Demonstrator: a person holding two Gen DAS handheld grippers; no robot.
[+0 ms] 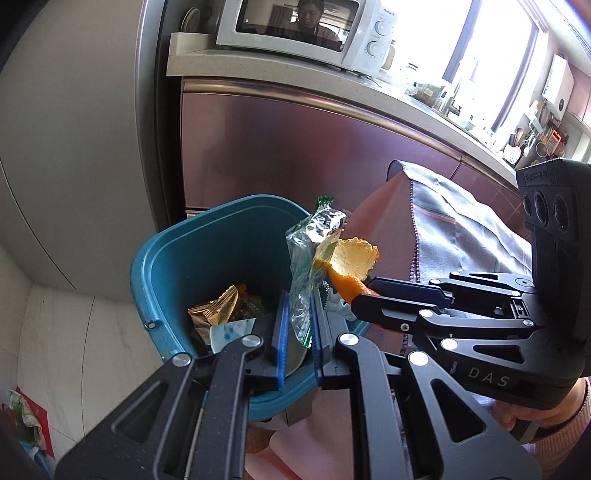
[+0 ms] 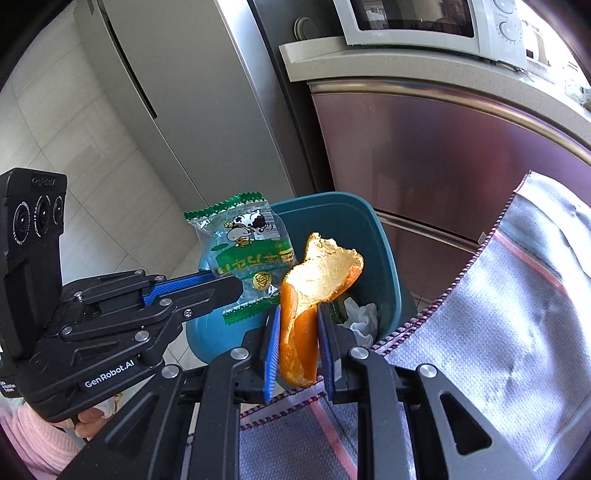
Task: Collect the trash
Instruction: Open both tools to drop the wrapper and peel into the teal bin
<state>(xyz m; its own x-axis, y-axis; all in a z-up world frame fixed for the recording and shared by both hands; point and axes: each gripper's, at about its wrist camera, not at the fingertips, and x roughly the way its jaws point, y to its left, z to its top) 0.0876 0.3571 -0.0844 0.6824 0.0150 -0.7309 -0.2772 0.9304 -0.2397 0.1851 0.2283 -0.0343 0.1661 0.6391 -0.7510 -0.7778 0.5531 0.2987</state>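
Observation:
Over the teal trash bin (image 1: 207,243), my left gripper (image 1: 300,317) is shut on a clear and green snack wrapper (image 1: 308,254), which stands up between its blue pads. The right wrist view shows that wrapper (image 2: 245,243) with a cartoon cow print, held by my left gripper (image 2: 236,286) beside the bin (image 2: 376,236). My right gripper (image 2: 297,332) is shut on a curled orange peel (image 2: 310,291) at the bin's near rim. In the left wrist view the peel (image 1: 351,262) sticks out of my right gripper (image 1: 360,295). The bin holds a gold wrapper (image 1: 216,308) and white tissue (image 2: 364,317).
A table edge with a grey, pink-striped cloth (image 2: 498,314) runs close along the bin's right side. A steel-fronted cabinet (image 1: 295,155) with a microwave (image 1: 306,29) on top stands behind the bin, a tall fridge (image 2: 166,92) to its left. A hand in a pink sleeve (image 2: 33,435) holds the left gripper.

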